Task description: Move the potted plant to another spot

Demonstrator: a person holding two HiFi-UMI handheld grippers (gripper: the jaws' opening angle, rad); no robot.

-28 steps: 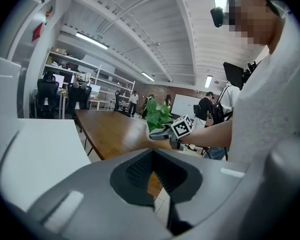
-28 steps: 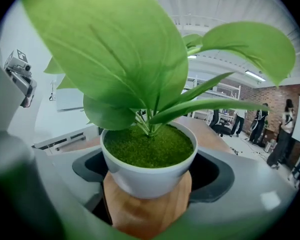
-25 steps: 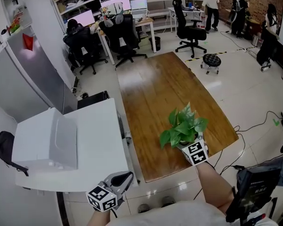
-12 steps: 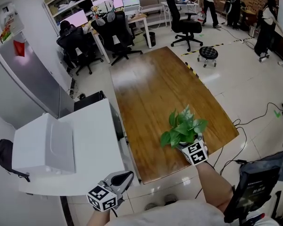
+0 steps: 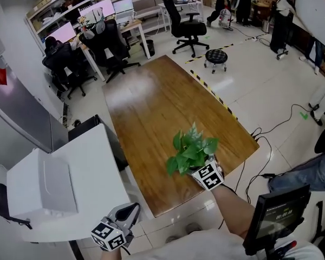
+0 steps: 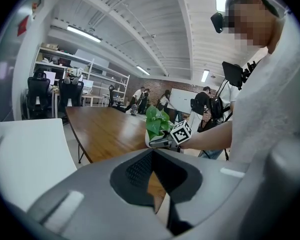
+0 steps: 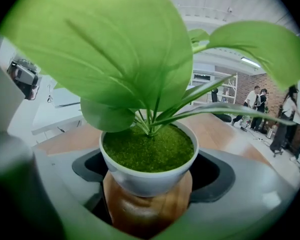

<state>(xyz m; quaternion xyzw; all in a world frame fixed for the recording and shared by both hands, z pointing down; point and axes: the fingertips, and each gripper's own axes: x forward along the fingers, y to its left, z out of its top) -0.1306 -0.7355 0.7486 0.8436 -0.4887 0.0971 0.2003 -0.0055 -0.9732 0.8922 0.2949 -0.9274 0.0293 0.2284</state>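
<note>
Swung round with the wearer's head, the head view now sets the long wooden table more on the diagonal than a second ago, while the potted plant remains by the table's near edge, towards its near right corner.

Clamped on either side of the white pot, the right tool takes the plant low on the bowl, beneath the leaves, a hold that looks chosen to keep the plant upright and the foliage clear for the carry. Whether the pot rests on the wood or hangs just above it cannot be told. The left tool, jaws drawn together on nothing, hangs off the near edge beside the person's body, apparently spare for a one-handed job.

Polished and bare apart from the plant, the table offers open room towards its far end for a new spot. A white table carrying a white box stands just beside its left edge. Beyond the far edge lies an open office: desks with lit monitors, black office chairs, a small round stool and several people standing near a brick wall.
</note>
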